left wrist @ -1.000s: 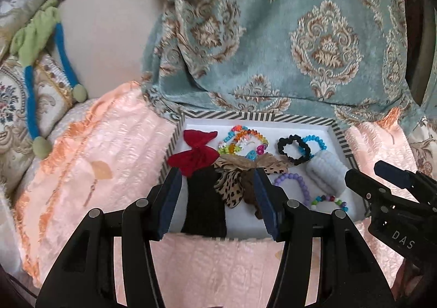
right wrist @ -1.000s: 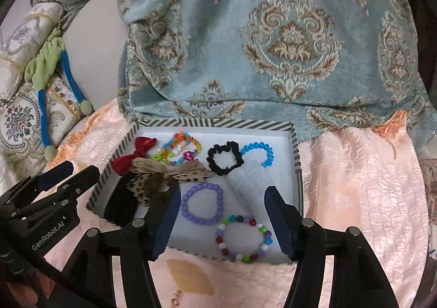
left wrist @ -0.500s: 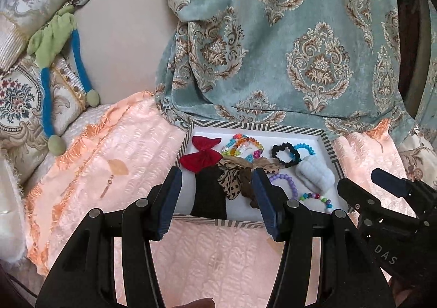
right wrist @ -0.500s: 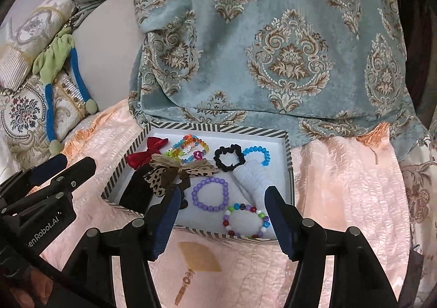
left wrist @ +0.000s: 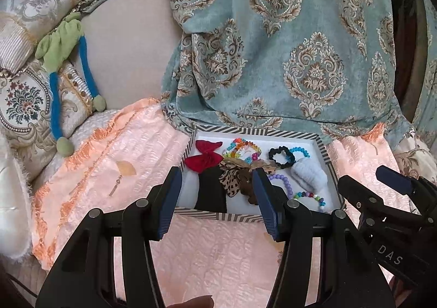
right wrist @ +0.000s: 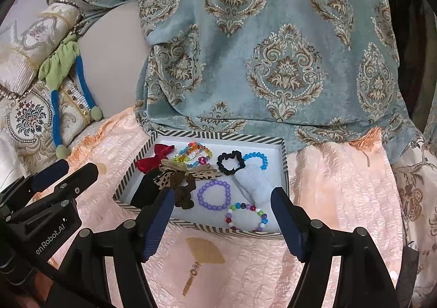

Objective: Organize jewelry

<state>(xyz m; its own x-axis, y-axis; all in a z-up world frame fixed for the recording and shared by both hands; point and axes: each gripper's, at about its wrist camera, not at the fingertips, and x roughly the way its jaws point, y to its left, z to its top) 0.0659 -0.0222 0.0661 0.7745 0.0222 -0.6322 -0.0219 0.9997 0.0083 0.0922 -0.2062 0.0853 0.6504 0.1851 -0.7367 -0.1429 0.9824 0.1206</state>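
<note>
A shallow tray (right wrist: 284, 160) with a black-and-white striped rim sits on a peach bedspread (right wrist: 341, 187), its far edge close against a draped teal patterned cloth (right wrist: 273, 48). All the jewelry lies inside it. At the left are a red bow (right wrist: 154, 159), a black cloth piece (right wrist: 143, 189) and a leopard-print bow (right wrist: 181, 174) lying partly over it. Along the back are a tangle of rainbow bead bracelets (right wrist: 195, 153), a black scrunchie (right wrist: 230, 162) and a blue bead bracelet (right wrist: 256, 159). Nearer the front are a purple bead bracelet (right wrist: 214, 195), a pale fuzzy band (right wrist: 256, 185) and a multicolored bead bracelet (right wrist: 247, 216) beside the front rim.

Both grippers hover short of the tray over the bedspread. The left gripper (left wrist: 217, 198) has its fingers spread wide and empty, and the right gripper (right wrist: 222, 220) is likewise wide apart with nothing between its fingers.

Everything here looks light. The bead bracelets are probably on elastic, so they will flop and roll; pinching across one side of the ring, on the beads themselves, should hold better than trying to span the loop. The smooth beads may slip. The bows, scrunchie and fuzzy band are soft and will squash, so a grip at the knot or the thickest fold seems safest. The rainbow bracelets are tangled together and may lift as a clump, and the leopard bow could drag the cloth piece beneath it.
</note>
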